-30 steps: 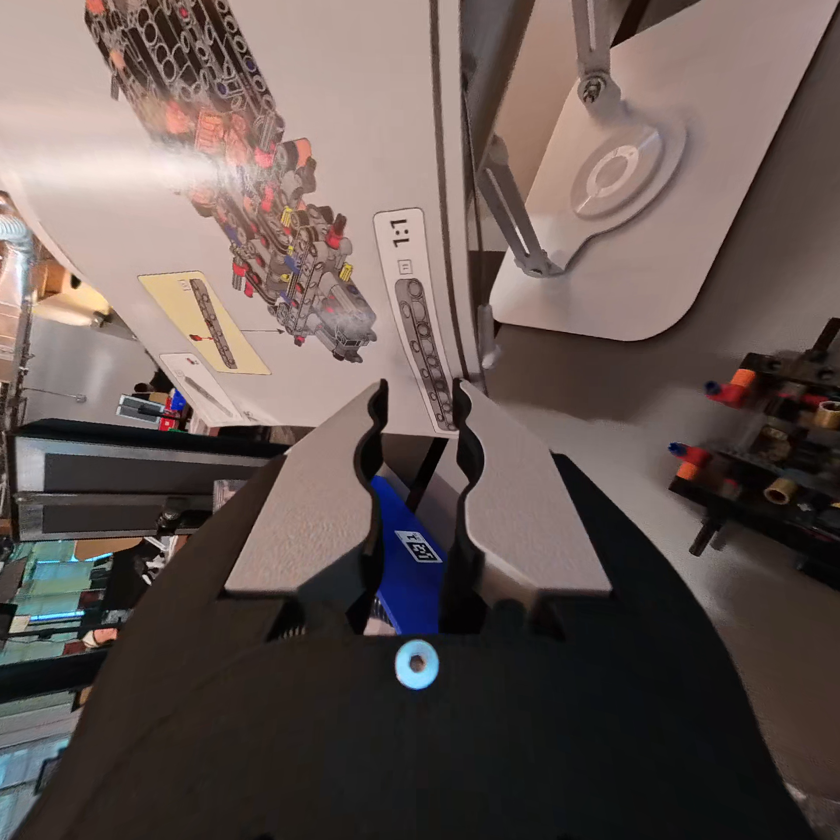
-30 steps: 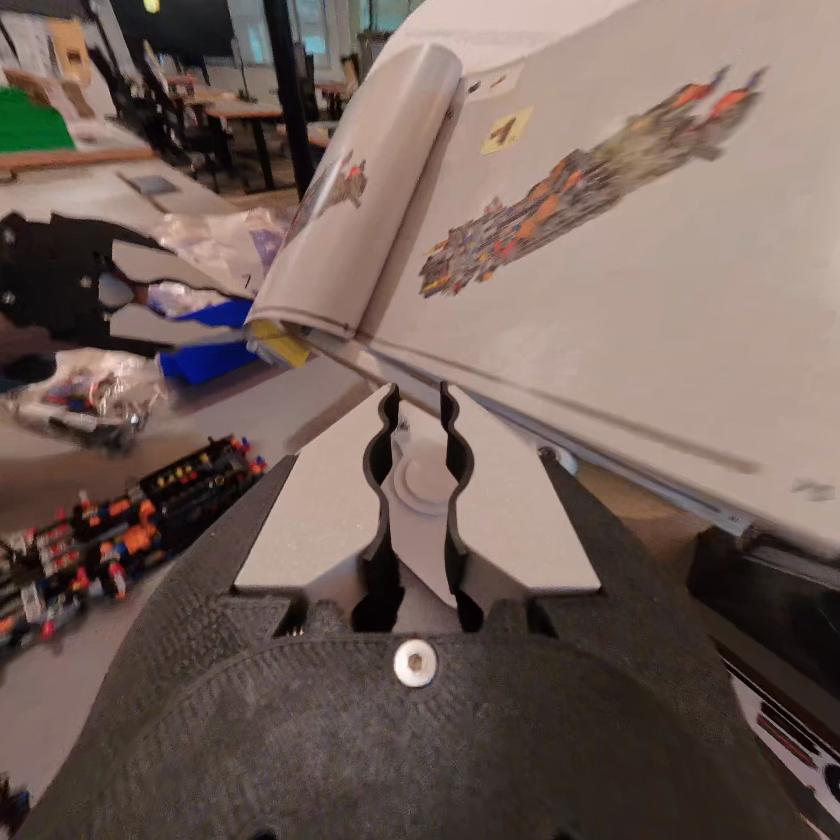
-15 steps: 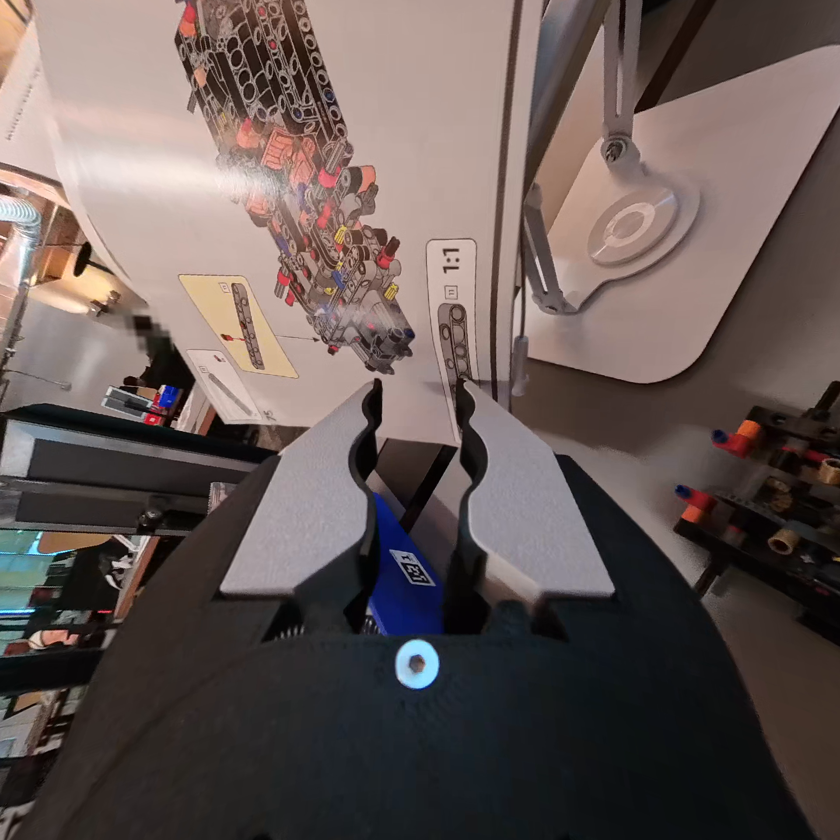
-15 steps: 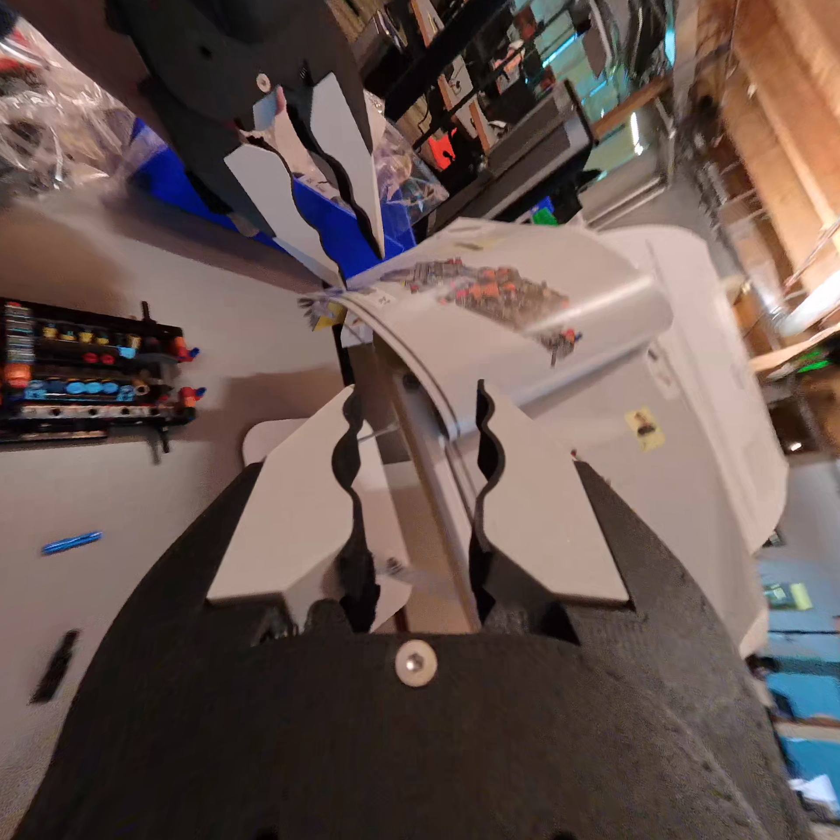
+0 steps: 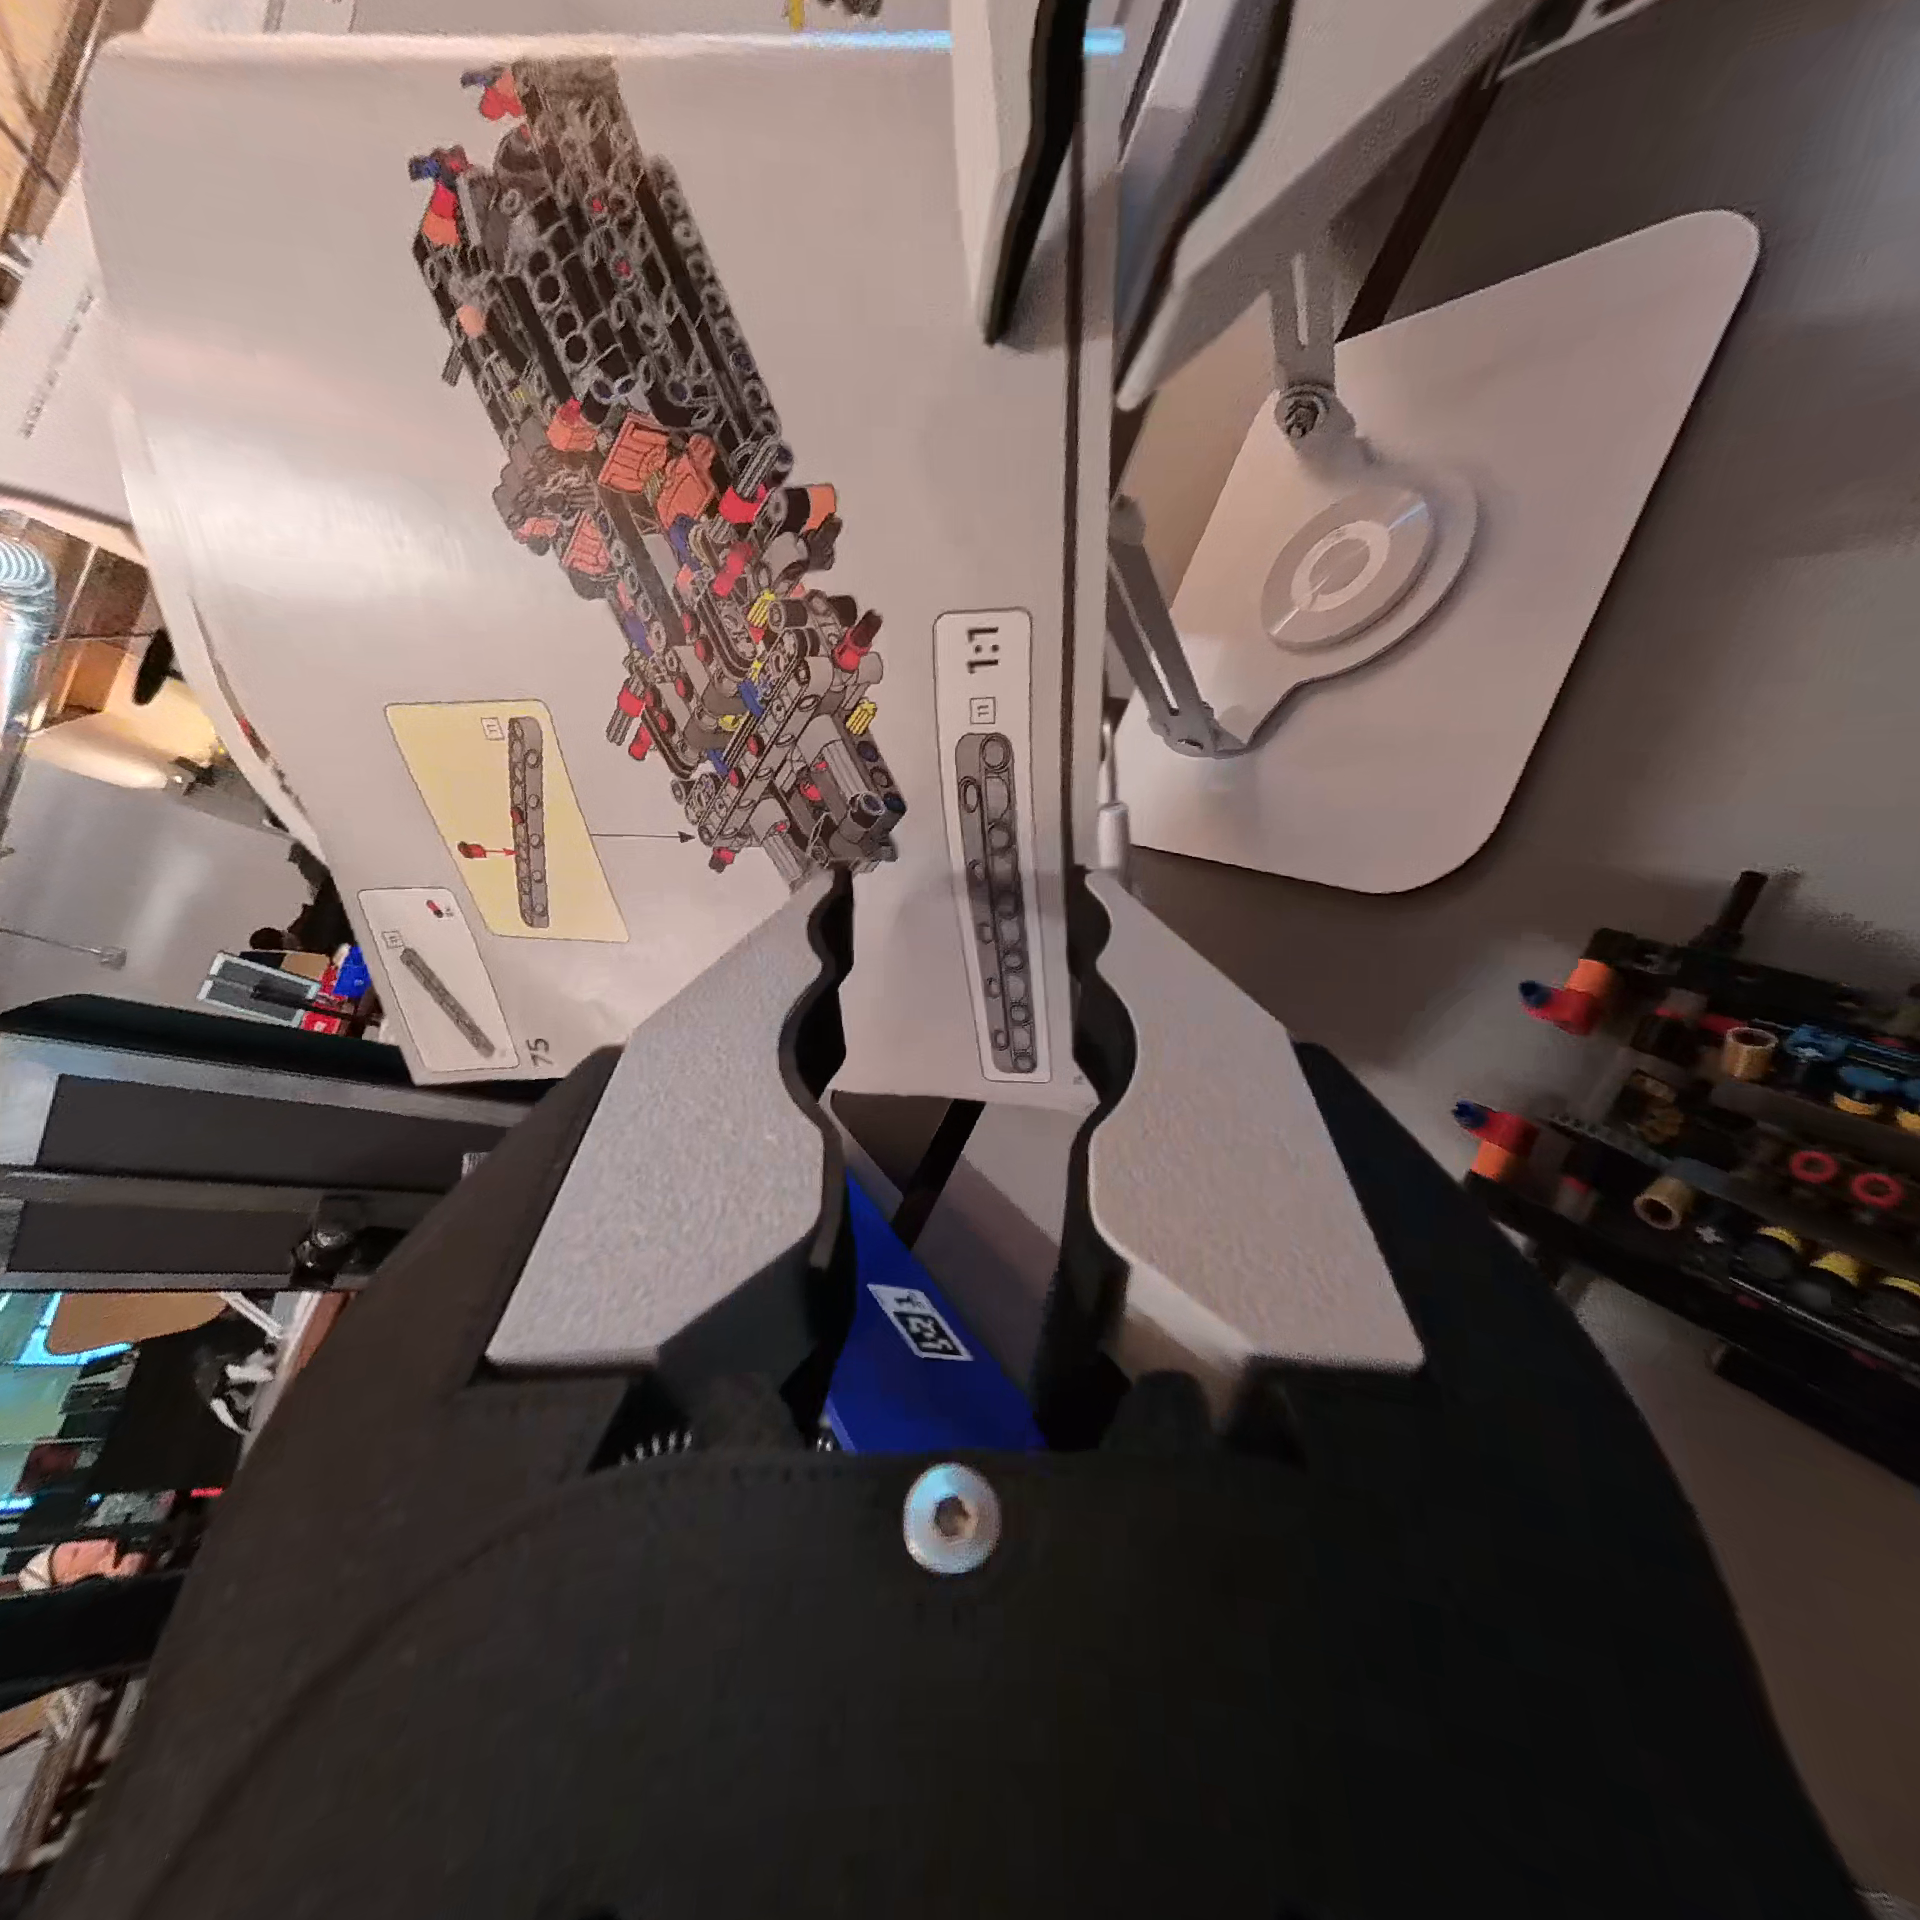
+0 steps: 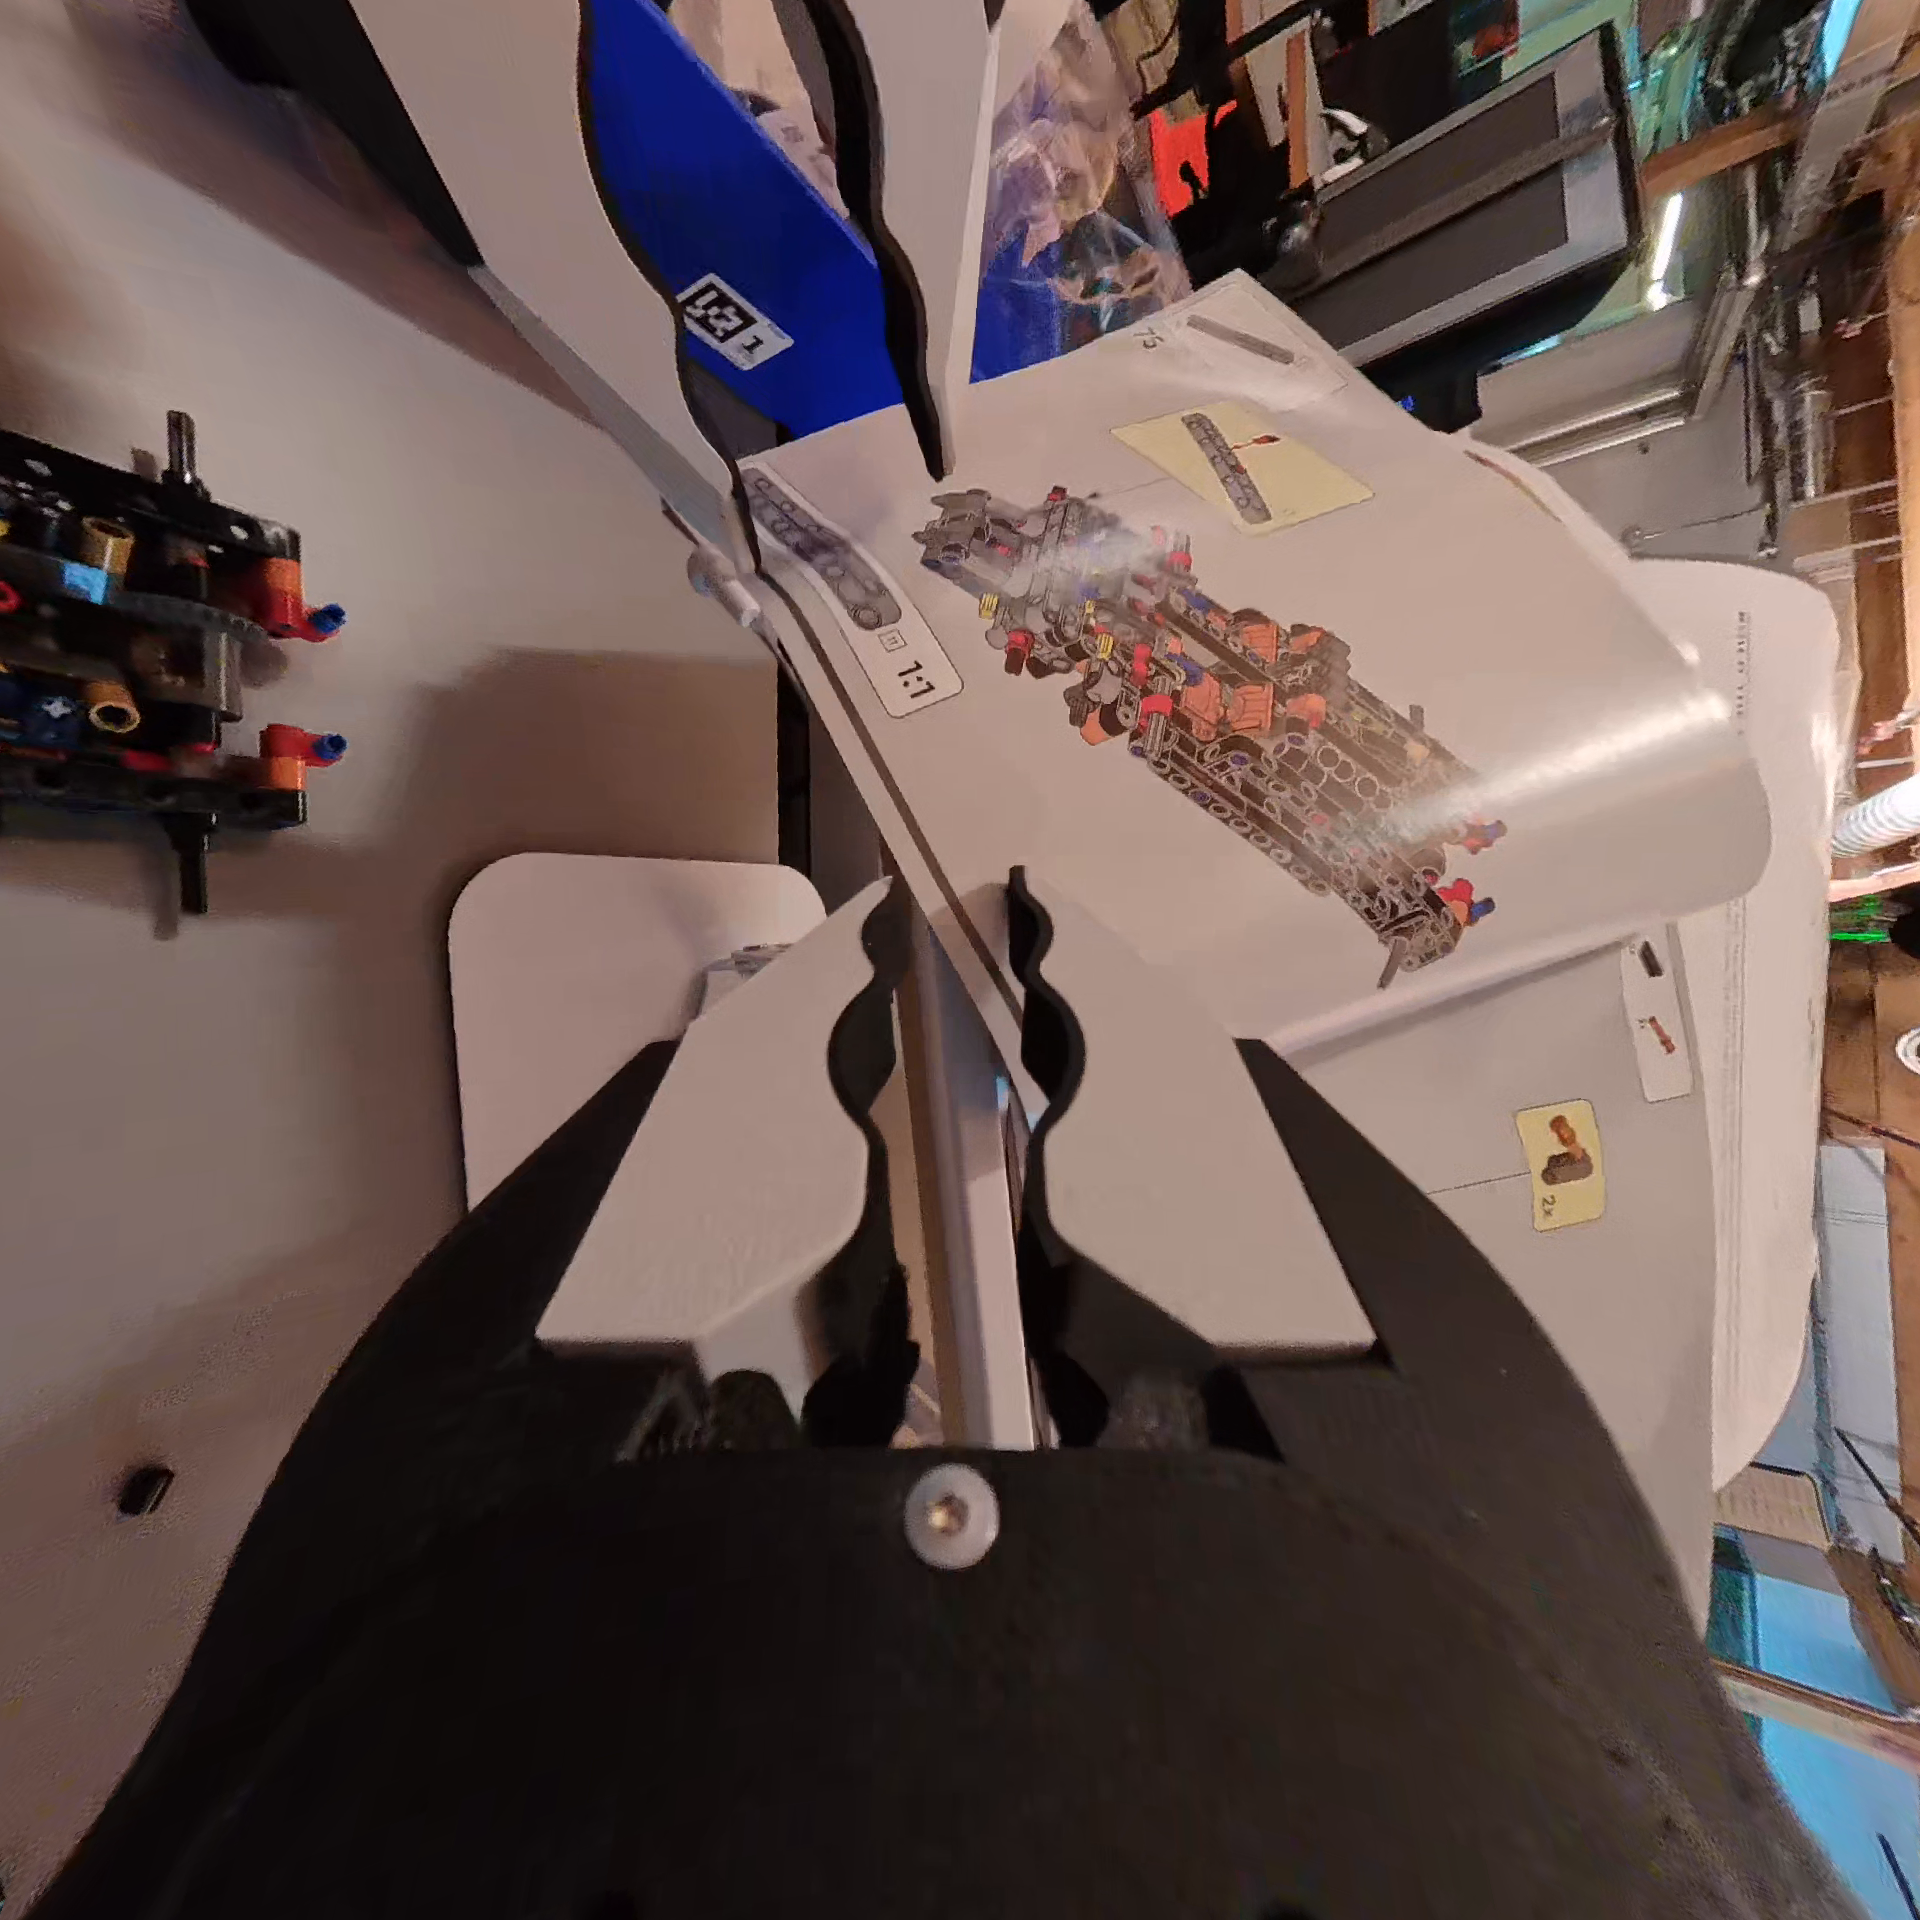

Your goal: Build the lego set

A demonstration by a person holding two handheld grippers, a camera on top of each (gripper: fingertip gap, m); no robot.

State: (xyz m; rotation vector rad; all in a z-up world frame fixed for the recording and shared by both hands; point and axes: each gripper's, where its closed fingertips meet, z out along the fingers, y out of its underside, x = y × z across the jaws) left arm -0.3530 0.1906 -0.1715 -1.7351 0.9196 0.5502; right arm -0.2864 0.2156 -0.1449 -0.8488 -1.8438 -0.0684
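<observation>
The instruction booklet (image 5: 312, 416) stands on a tilted holder, and one page bends away from it. My left gripper (image 5: 966, 904) is open, and the lower edge of that bent page runs between its fingers. The right wrist view shows the same page (image 6: 1455, 623) with the left gripper (image 6: 836, 488) at its corner. My right gripper (image 6: 951, 894) is closed in on the edge of the booklet and the holder's grey lip. The half-built black lego assembly (image 5: 1714, 1143) with orange, red and blue pins lies on the table and also shows in the right wrist view (image 6: 135, 644).
The holder's white base plate (image 5: 1558, 520) rests on the grey table, also seen in the right wrist view (image 6: 582, 987). A blue bin (image 5: 914, 1351) sits behind the booklet. A small black piece (image 6: 145, 1488) lies on the table. Shelves and clutter fill the background. The grippers' ends are close to 8 cm from one another.
My left gripper's fingers have spread wider around the page's edge. My right gripper swung round to the booklet's side, opened wide, then narrowed on the booklet's edge. The page has bent over further.
</observation>
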